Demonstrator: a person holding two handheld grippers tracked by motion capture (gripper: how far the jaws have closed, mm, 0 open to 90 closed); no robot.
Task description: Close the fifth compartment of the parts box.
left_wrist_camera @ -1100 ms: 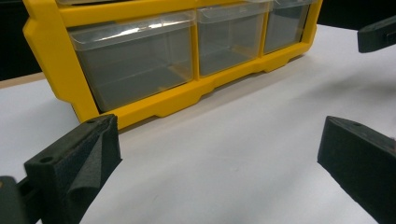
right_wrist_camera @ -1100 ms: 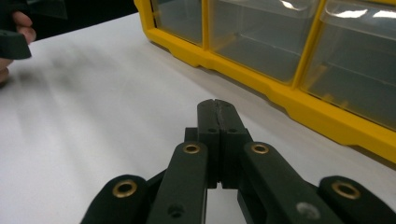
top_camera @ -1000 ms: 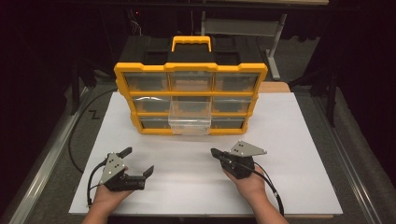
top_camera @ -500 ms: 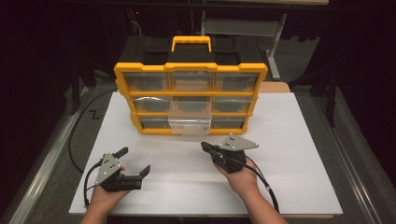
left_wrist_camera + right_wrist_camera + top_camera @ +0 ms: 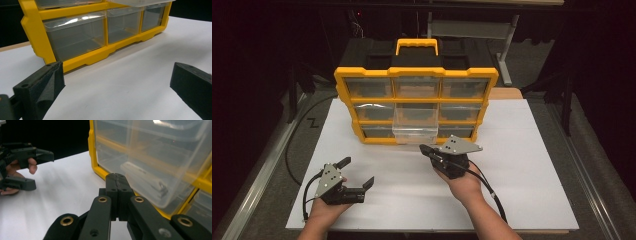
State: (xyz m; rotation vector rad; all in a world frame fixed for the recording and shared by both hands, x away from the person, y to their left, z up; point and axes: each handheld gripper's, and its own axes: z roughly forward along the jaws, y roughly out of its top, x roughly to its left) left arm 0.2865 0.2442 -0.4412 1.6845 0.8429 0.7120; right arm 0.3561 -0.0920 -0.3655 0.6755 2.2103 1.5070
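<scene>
Compared with a second ago, the right claw [image 5: 426,149] is standing nearer the yellow organizer [image 5: 417,73] and a little higher off the bench [image 5: 532,170], while the left claw [image 5: 357,172] is resting where it was, well in front of the organizer's left end. Clenched with nothing between its jaws, the right claw is pointing at the clear drawer [image 5: 414,125] that is jutting forward out of the organizer's middle column, in its centre row. Seen in the right gripper view, the tips are sitting just below and in front of that drawer's lower front corner, not yet touching it, and a pale flat object [image 5: 143,178] is lying inside the drawer. The left claw is standing released, jaws wide apart and holding nothing.

Judging from this, the step in hand is reaching for the protruding drawer. Doing it well probably means coming square to the drawer's front rather than at its corner, and moving it straight along the organizer's rails so it is not jamming. Because the organizer is standing upright and may slide or tip, bracing its left frame with the idle left claw would likely help.
</scene>
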